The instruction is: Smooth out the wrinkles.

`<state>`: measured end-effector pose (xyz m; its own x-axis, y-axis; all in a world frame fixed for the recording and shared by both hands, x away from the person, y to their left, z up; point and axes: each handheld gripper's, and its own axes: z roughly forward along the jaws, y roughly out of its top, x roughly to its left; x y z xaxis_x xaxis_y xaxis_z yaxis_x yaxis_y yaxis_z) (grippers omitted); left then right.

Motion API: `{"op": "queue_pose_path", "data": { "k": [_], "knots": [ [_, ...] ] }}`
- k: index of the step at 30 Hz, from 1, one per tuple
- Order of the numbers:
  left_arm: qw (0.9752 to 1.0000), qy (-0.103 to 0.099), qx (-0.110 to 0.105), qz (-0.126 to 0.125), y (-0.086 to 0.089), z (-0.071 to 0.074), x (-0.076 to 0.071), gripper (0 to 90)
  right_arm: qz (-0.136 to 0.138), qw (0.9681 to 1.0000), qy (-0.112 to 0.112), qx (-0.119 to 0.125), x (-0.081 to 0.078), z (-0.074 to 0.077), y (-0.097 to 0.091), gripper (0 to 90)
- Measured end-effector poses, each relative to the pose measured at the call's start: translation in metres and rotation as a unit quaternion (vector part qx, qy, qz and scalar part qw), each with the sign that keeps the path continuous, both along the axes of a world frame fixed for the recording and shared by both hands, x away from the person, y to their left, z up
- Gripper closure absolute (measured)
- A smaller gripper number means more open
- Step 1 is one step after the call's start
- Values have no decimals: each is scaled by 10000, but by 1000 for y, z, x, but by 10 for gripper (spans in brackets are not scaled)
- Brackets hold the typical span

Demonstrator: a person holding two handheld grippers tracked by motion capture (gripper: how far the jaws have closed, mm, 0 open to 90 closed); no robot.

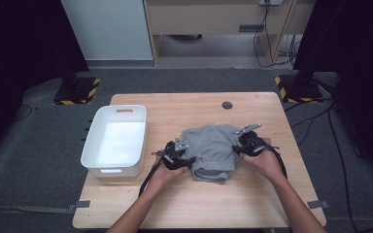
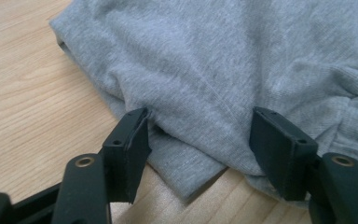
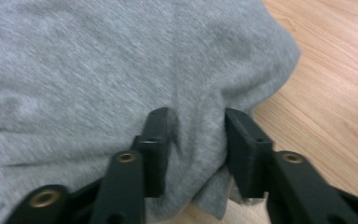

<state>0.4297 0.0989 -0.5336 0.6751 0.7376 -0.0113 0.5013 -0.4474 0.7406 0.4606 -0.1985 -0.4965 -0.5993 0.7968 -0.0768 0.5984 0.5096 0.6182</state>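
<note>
On the wooden tabletop (image 1: 252, 194) a grey garment (image 1: 212, 147) lies as a compact, already doubled-over bundle between the two hands. To judge by its layered edges, the folding is well along. What seems left is a last fold or tidy-up and, probably, moving the bundle into the white bin (image 1: 93, 145), which stands empty, well apart to the left of the left tool.

The left tool (image 1: 187, 154) sits at the bundle's left edge, pointing in toward the cloth. In the left gripper view its jaws stand apart, with a folded corner of the garment (image 2: 223, 70) reaching back between them. The left pad (image 2: 131, 140) touches a crease of the fabric, while the other pad (image 2: 279, 144) rests against the cloth on the far side. Since the layers between them lie slack rather than squeezed, I read this as a straddle and not yet a grip.

The right tool (image 1: 240, 141) is at the bundle's right edge, opposite the left one. In the right gripper view its jaws are closer together, with a ridge of the garment (image 3: 121, 56) bunched up between them. Both pads (image 3: 161, 135) appear to be against the fabric, but the picture is soft and I cannot tell whether they are truly pinching it. Bare wood shows just beyond this tool's outer jaw.
</note>
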Motion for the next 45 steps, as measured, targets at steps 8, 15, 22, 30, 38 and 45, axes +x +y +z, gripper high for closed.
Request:
{"op": "queue_pose_path", "data": {
  "k": [8, 15, 22, 30, 38, 45],
  "knots": [
    [9999, -59, -101, 62, 5, 16, -4, 226, -161, 9975, -502, 463, -17, 13, -11, 246],
    [9990, -32, -422, 159, 13, 41, -9, 127, -256, 9914, -780, 1015, -39, 18, -10, 100],
    [9987, -212, -443, 138, 28, 74, -19, 95, -167, 9922, -826, 913, -48, 13, -4, 81],
    [9964, -331, -511, 589, 60, 103, -28, 86, -175, 9925, -787, 924, -59, 12, -9, 75],
    [9943, -446, -417, 879, 93, 125, -32, 94, -219, 9924, -805, 908, -60, 12, -9, 76],
    [9920, -407, -239, 1169, 124, 126, -28, 98, -235, 9922, -833, 899, -62, 13, -10, 76]
  ]
}}
